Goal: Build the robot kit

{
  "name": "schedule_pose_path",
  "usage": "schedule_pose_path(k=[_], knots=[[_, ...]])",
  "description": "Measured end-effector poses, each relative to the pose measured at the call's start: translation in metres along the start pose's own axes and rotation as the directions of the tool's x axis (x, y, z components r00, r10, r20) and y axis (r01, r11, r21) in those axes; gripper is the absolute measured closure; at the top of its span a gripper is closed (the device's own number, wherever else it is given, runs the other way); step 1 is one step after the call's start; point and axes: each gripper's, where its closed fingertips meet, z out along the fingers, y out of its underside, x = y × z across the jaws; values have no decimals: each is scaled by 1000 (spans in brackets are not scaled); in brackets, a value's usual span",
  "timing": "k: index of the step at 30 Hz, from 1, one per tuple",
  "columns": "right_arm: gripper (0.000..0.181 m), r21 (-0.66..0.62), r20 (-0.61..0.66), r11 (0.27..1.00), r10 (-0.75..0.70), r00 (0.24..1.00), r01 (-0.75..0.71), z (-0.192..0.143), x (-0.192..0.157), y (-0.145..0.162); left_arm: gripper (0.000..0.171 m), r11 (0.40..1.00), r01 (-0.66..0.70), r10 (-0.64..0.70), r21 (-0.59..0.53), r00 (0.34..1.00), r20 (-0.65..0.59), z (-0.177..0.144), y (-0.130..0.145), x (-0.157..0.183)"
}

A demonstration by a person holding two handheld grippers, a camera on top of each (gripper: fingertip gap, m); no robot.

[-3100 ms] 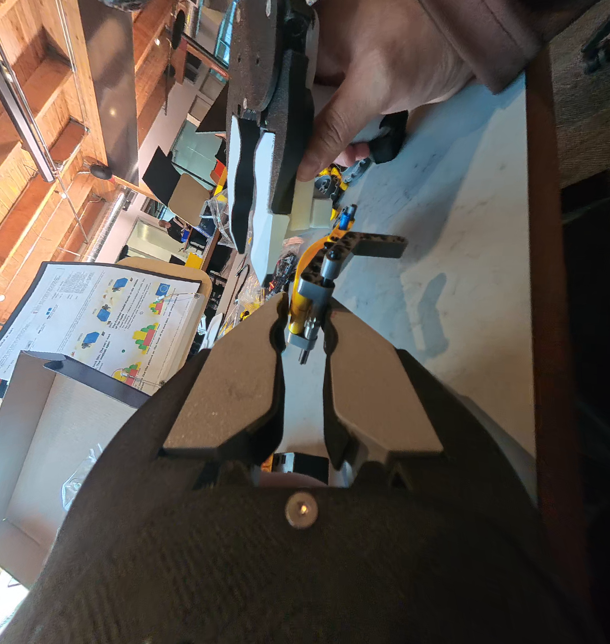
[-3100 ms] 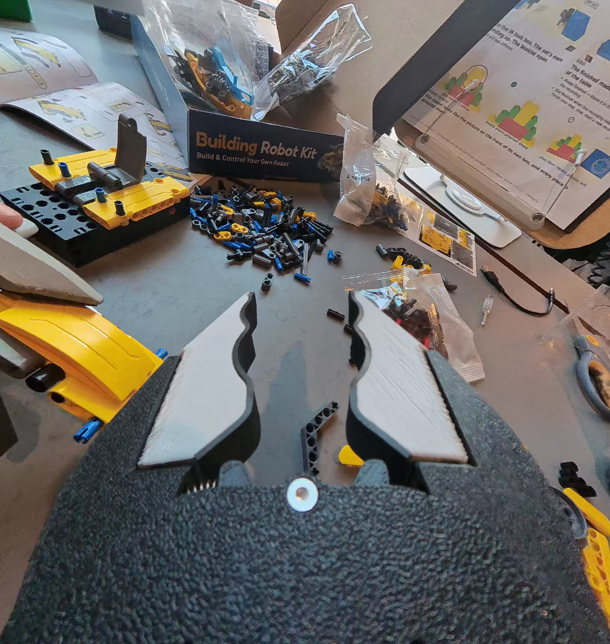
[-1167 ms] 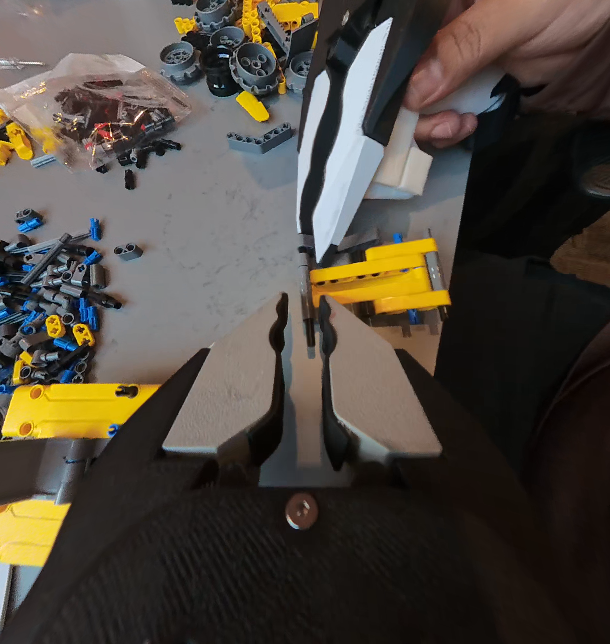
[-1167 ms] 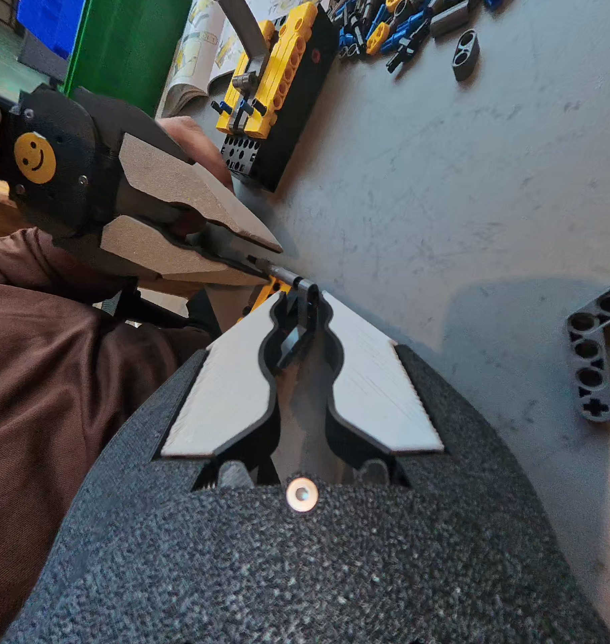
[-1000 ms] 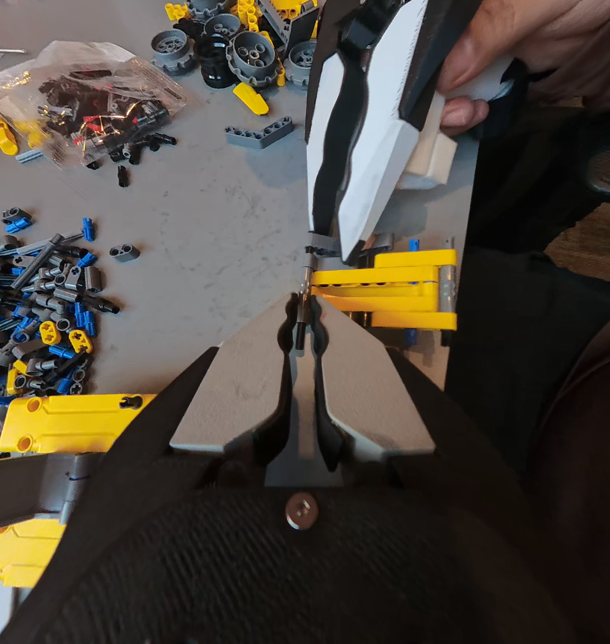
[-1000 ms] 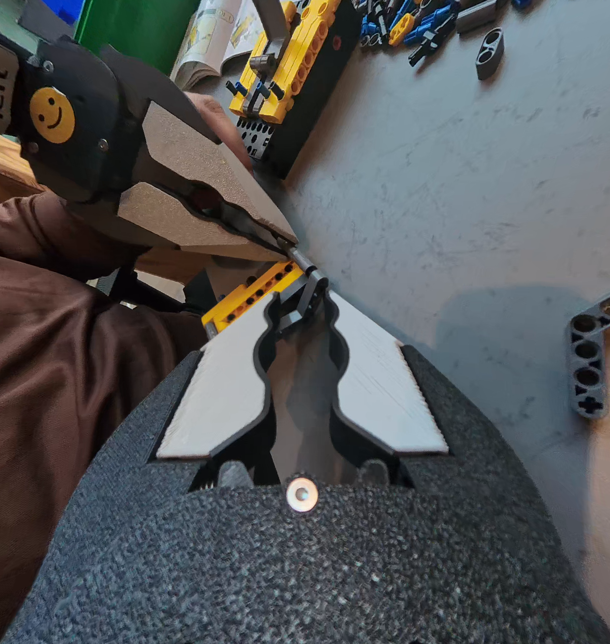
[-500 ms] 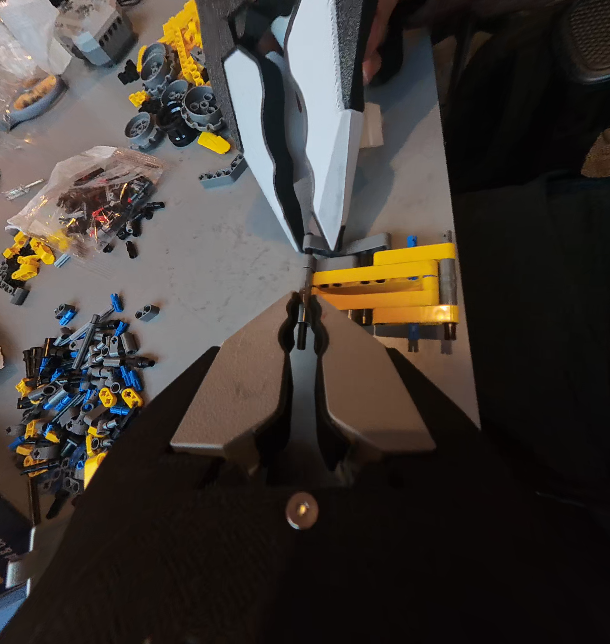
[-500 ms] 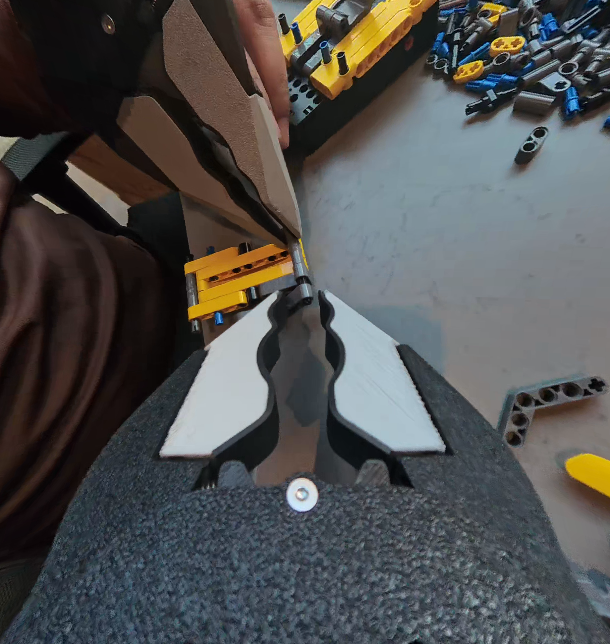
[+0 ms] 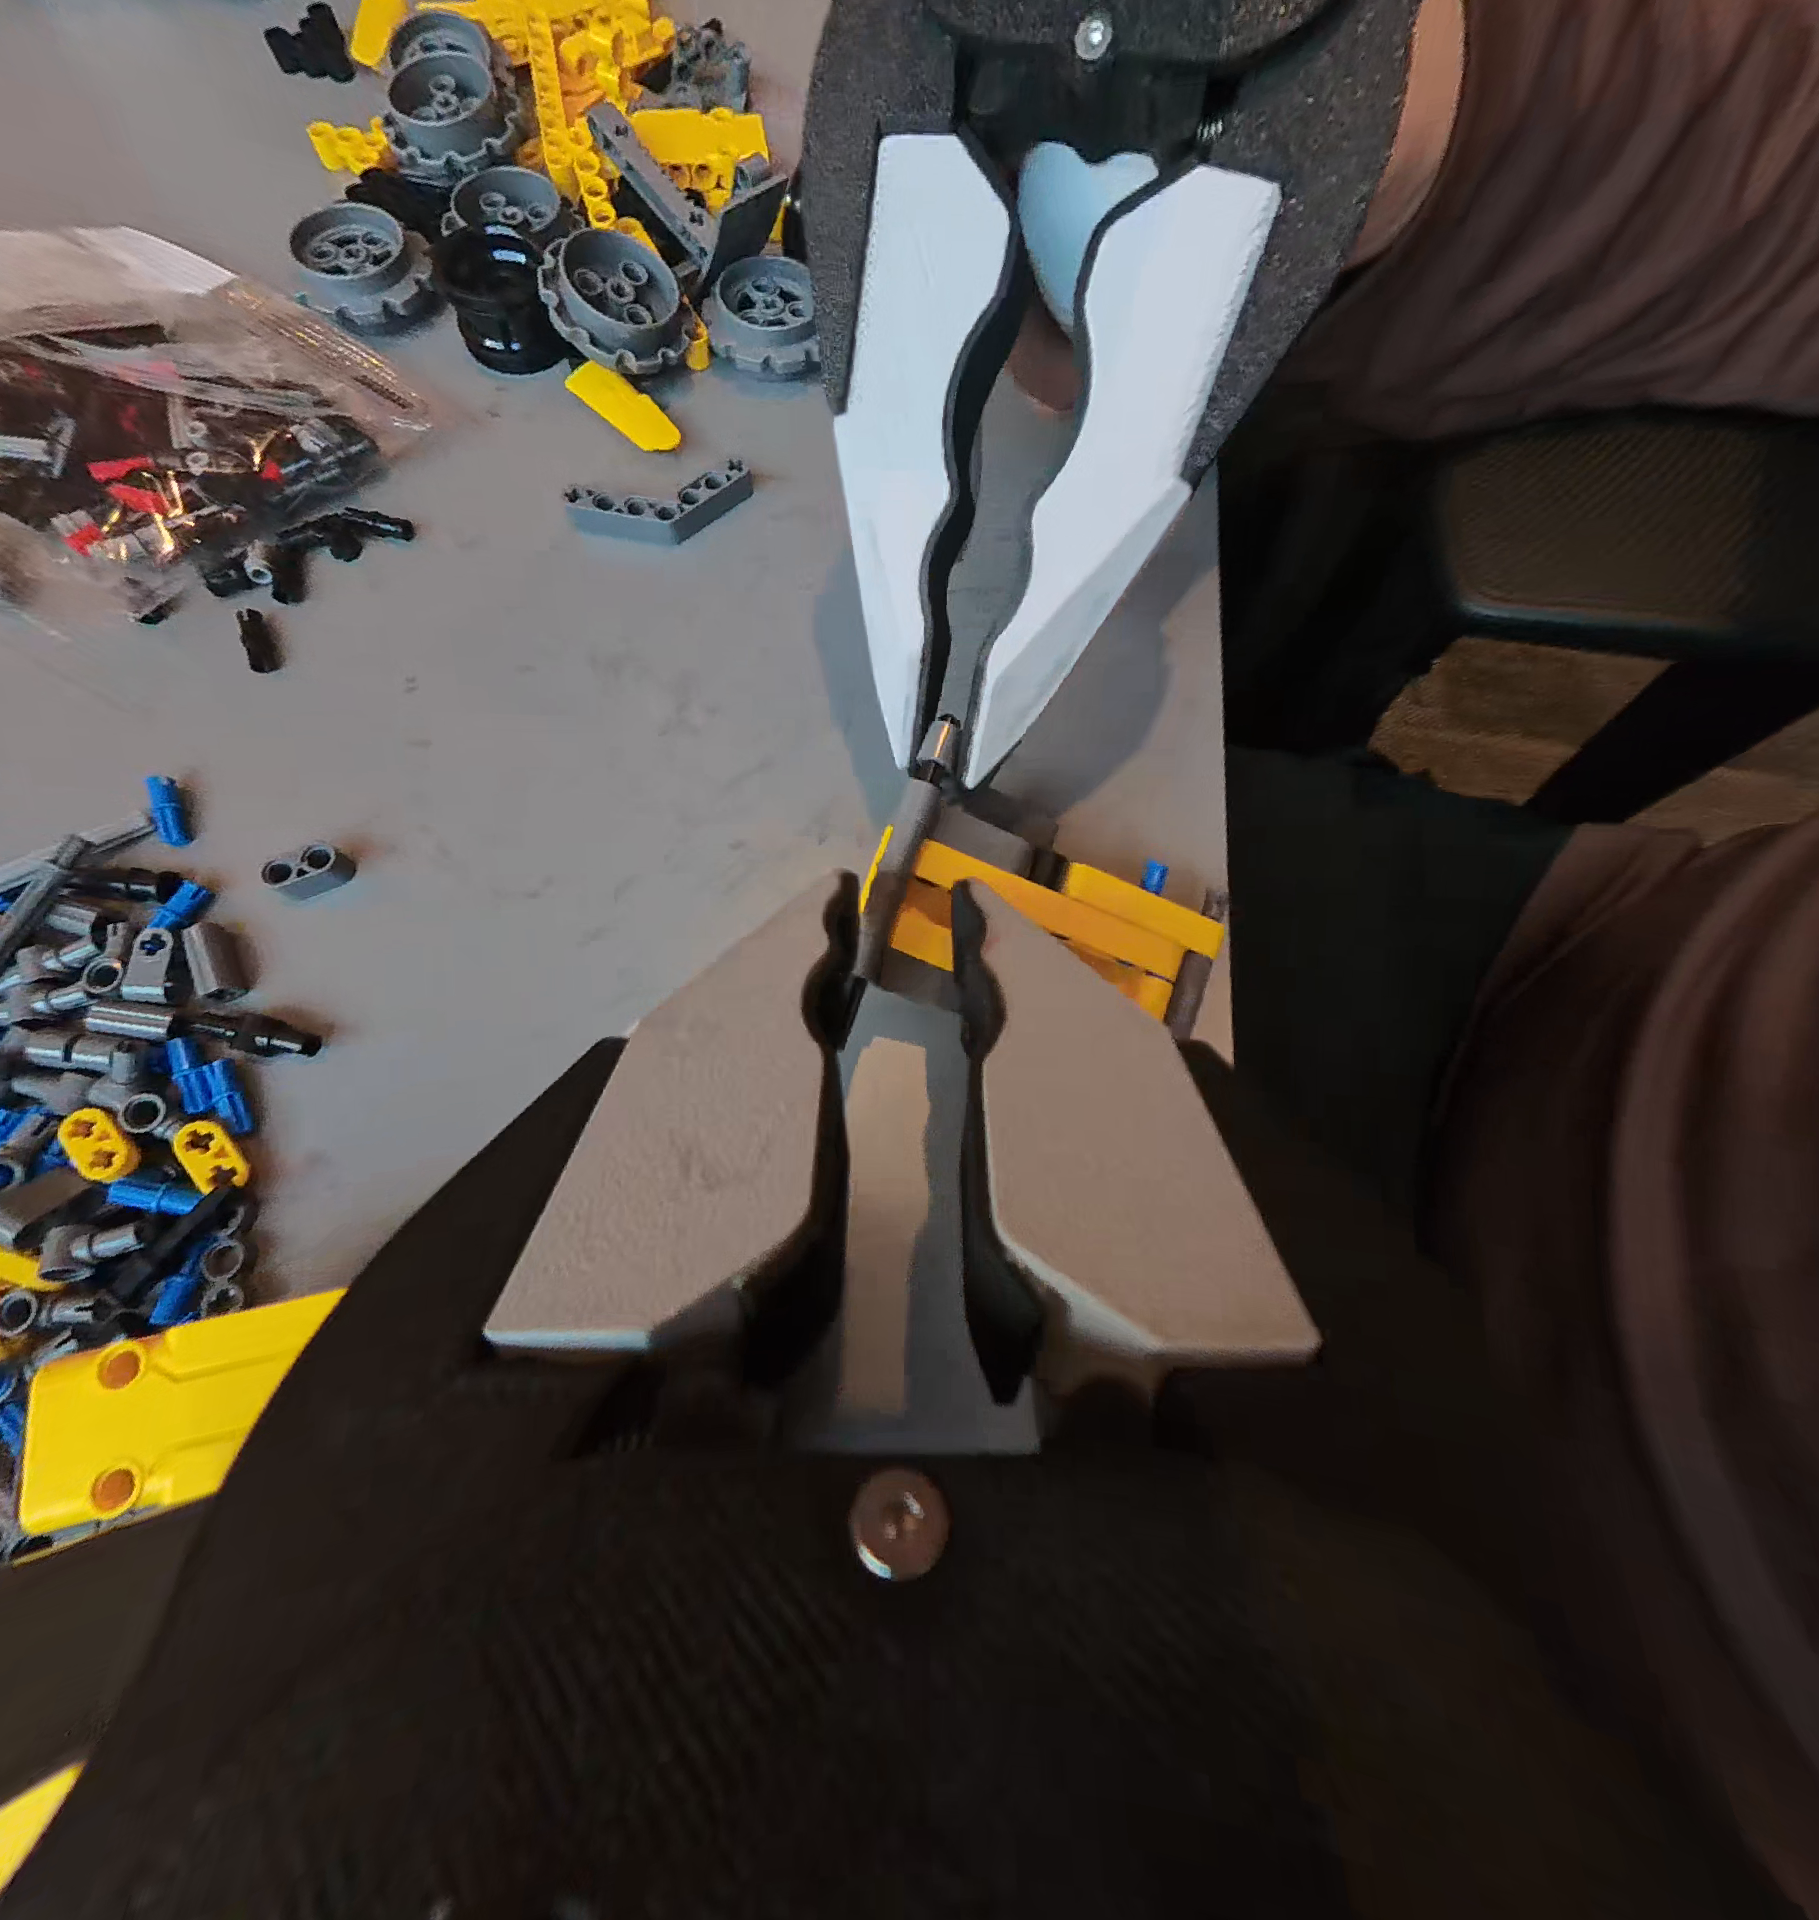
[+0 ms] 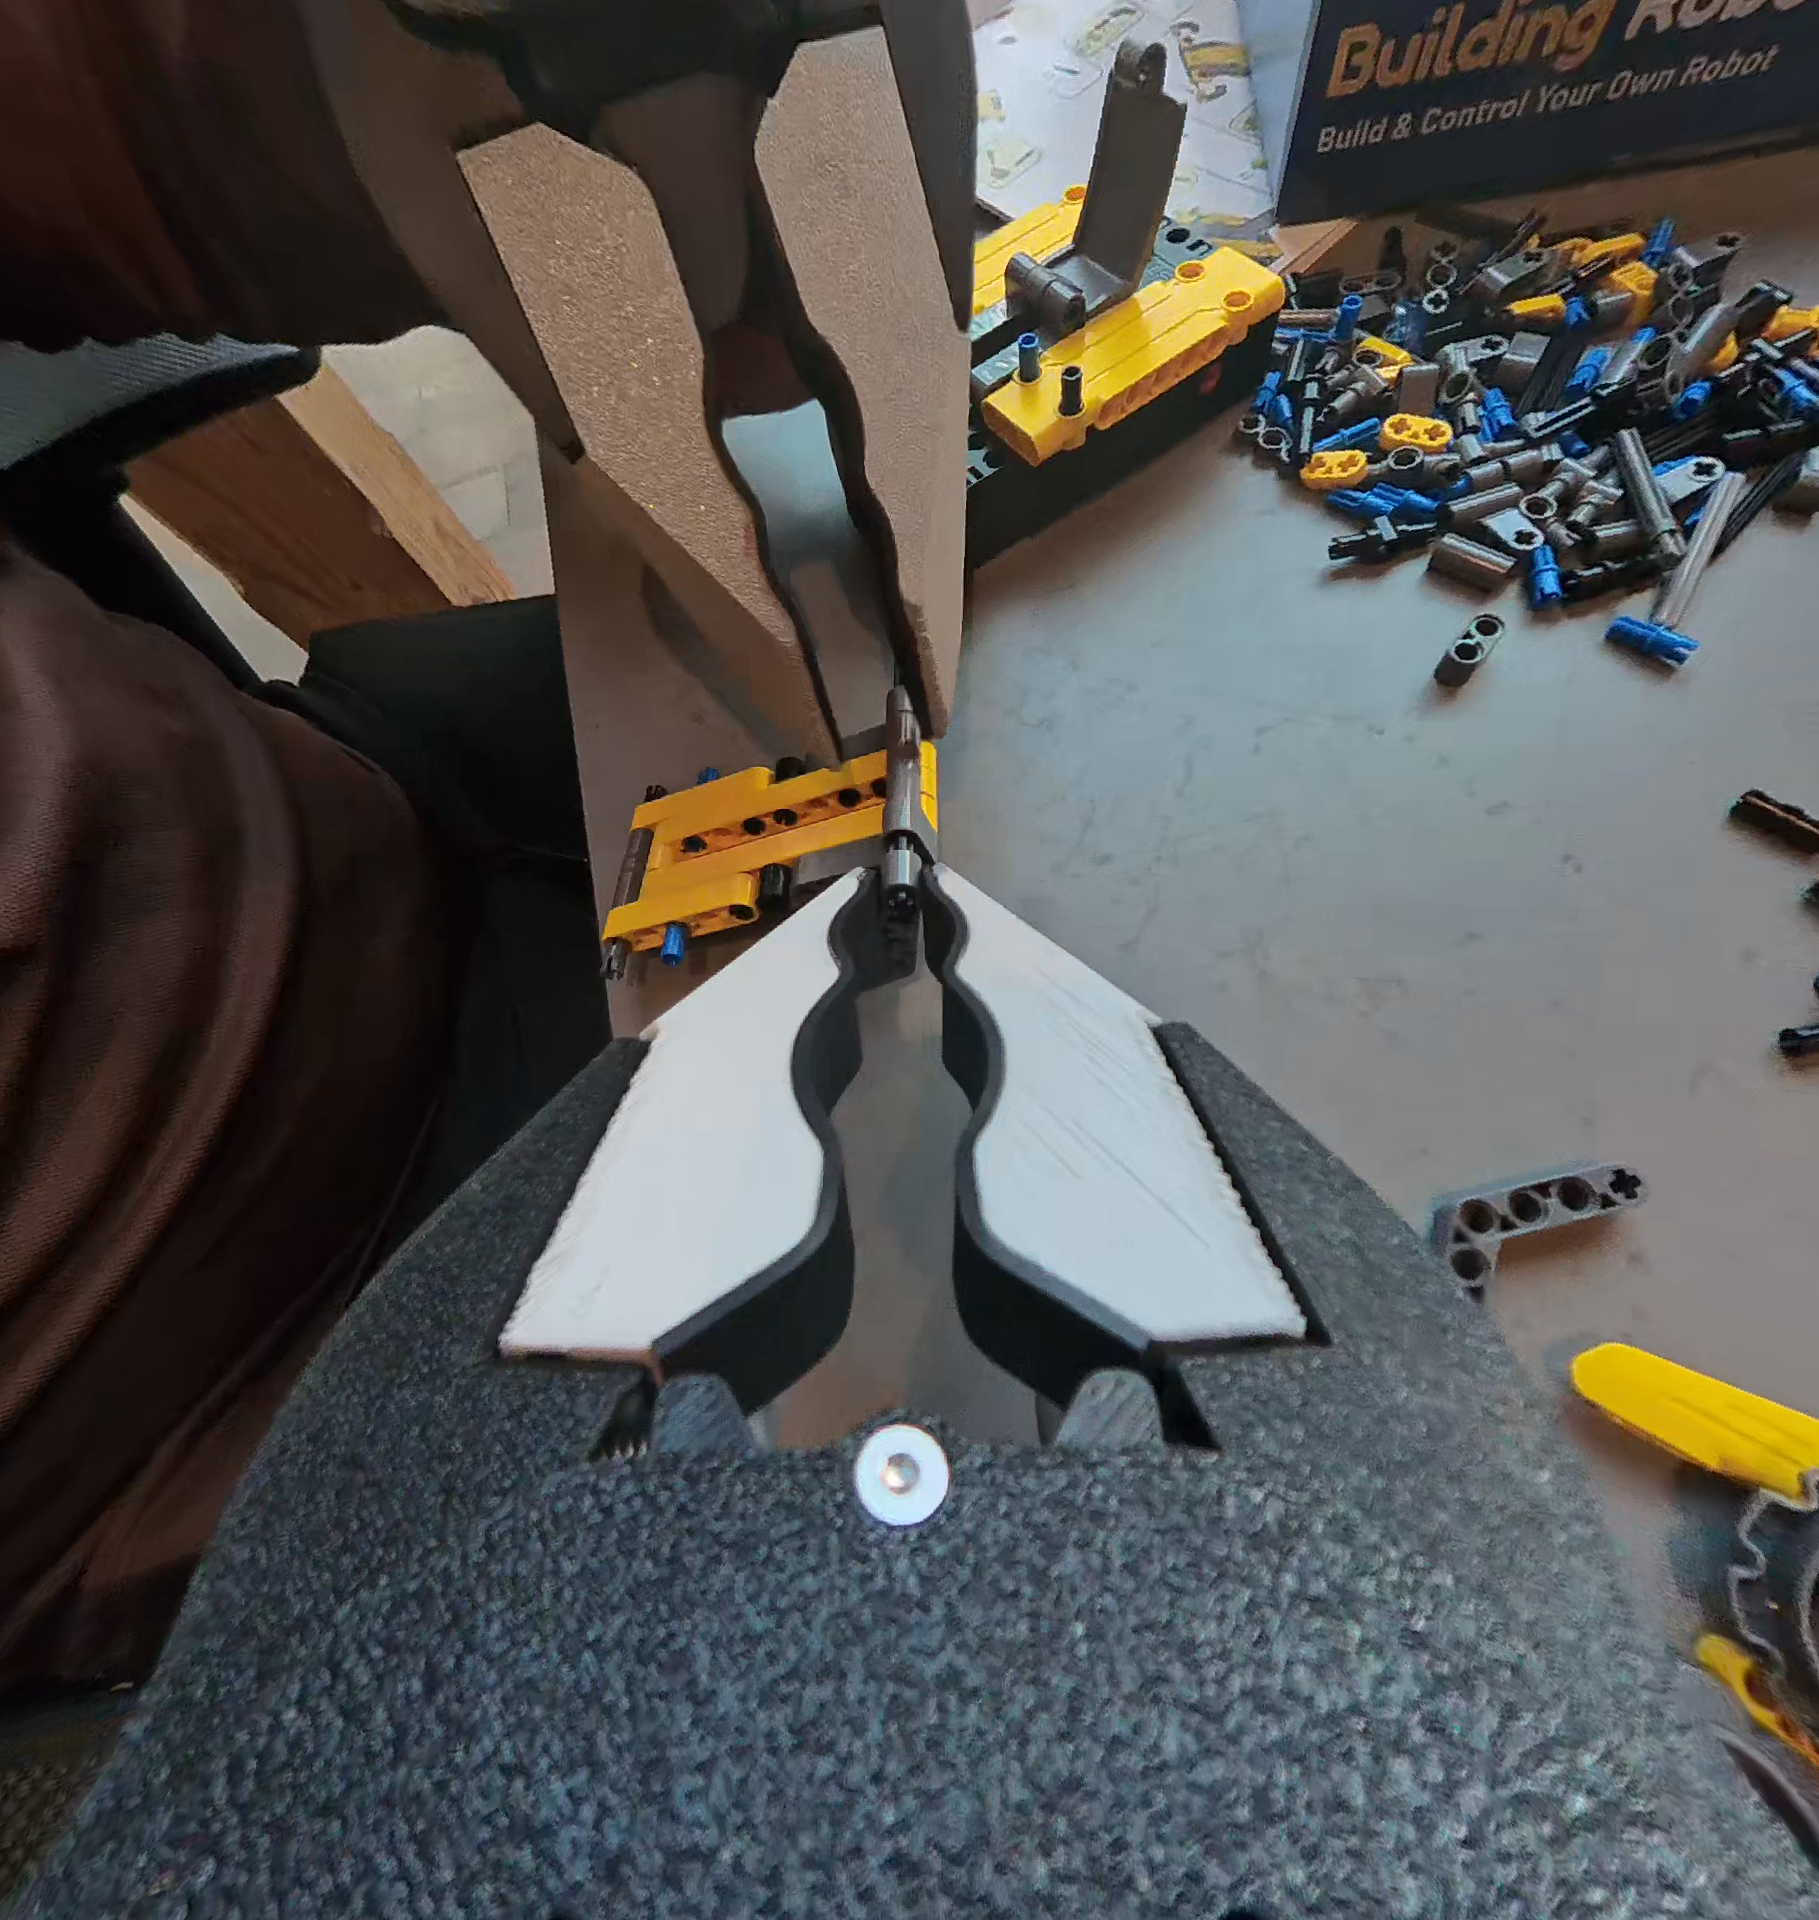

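Note:
A small yellow beam assembly [image 9: 1081, 914] sits at the grey table's front edge, with a dark grey axle [image 9: 920, 810] through its end. It also shows in the right wrist view [image 10: 749, 831]. My right gripper [image 10: 897, 883], with white fingers, is shut on one end of the axle [image 10: 900, 790]. From the left wrist view it reaches in from above [image 9: 936, 743]. My left gripper [image 9: 900, 914], with grey fingers, has its jaws a little apart around the axle's other end, with a gap beside the axle. It faces the right gripper tip to tip [image 10: 884, 727].
A pile of small blue, grey and yellow pins [image 10: 1559, 416] lies on the table. Grey wheels [image 9: 572, 270], a bag of parts [image 9: 136, 436], a grey L-beam [image 9: 666, 509] and a yellow and black build [image 10: 1113, 343] stand around. The table edge [image 9: 1222, 675] is close by. Only a small space, under 4 cm, lies between the two pairs of fingers.
The left jaws have parted slightly around the axle. The right gripper has swung round to face the left one head-on, still shut on the axle. The assembly stays at the table edge.

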Motion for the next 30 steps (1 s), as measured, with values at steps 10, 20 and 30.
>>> schedule_pose_path(k=[10, 20, 30], knots=[[174, 3, 26, 999, 50, 998, -50, 1, -10, 4, 167, 999, -15, 16, 28, 999, -29, 15, -4, 12], [174, 11, 53, 997, 74, 996, -75, 2, -11, 4, 168, 994, -111, 111, -5, 993, -51, 17, 0, 13], [175, 2, 79, 995, 96, 992, -97, 3, -9, 4, 168, 982, -186, 185, 34, 982, 35, 17, 1, 12]])
